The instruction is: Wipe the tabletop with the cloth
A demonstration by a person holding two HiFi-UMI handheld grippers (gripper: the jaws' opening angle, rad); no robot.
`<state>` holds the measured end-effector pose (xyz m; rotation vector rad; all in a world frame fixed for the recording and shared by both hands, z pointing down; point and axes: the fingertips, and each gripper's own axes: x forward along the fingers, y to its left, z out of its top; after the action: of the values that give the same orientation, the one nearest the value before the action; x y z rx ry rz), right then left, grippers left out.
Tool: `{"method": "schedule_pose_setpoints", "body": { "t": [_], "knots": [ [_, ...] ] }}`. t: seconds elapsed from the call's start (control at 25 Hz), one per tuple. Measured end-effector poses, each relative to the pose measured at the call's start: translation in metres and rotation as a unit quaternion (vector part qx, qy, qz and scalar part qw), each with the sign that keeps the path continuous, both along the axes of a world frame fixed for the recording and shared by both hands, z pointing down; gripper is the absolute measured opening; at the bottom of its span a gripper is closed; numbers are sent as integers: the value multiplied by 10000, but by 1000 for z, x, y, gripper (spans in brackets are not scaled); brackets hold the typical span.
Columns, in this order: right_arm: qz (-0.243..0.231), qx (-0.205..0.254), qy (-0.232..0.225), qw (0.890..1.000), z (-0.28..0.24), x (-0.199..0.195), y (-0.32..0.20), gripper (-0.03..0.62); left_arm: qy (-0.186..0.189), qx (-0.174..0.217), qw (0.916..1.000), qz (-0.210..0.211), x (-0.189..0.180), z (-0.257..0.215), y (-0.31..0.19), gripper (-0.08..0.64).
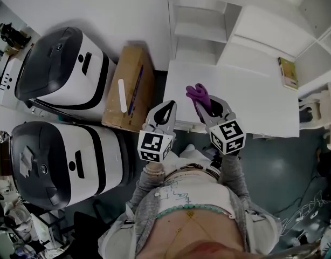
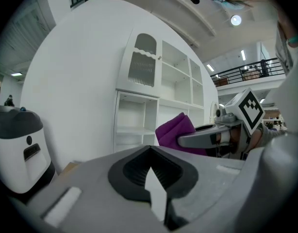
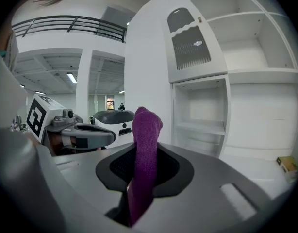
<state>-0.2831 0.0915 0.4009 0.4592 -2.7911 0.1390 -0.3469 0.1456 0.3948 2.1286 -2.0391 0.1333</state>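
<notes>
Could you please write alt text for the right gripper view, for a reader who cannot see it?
The right gripper is shut on a purple cloth, which stands upright between its jaws. The left gripper shows at the left, and a white shelf unit stands behind at the right.

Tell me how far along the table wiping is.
Done: the purple cloth is picked up and clamped in the right tool. In hand: the cloth sticks up from that tool near the front edge of the white tabletop, apparently not pressed onto it. The left tool is shut and empty beside it. Left: the wiping itself, as far as I can judge.
</notes>
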Motion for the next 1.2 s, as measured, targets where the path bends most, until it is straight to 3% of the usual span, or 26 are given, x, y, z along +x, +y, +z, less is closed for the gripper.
{"method": "schedule_pose_setpoints", "body": {
  "t": [0.24,0.52,0.96,1.2],
  "knots": [
    [-262,-92,42,9996,7,-11,-13,94,87,-159,9996,-213,-3,11,-3,0],
    [-246,-215,108,9994,18,-37,-27,92,-60,-273,9988,-395,-34,18,-7,0],
    [-18,-289,382,9988,41,-92,-65,92,-39,-440,9990,4,-79,29,-37,0],
    [37,-489,585,9971,71,-127,-82,92,10,-523,9986,-8,-113,40,-37,0]
  ]
}}
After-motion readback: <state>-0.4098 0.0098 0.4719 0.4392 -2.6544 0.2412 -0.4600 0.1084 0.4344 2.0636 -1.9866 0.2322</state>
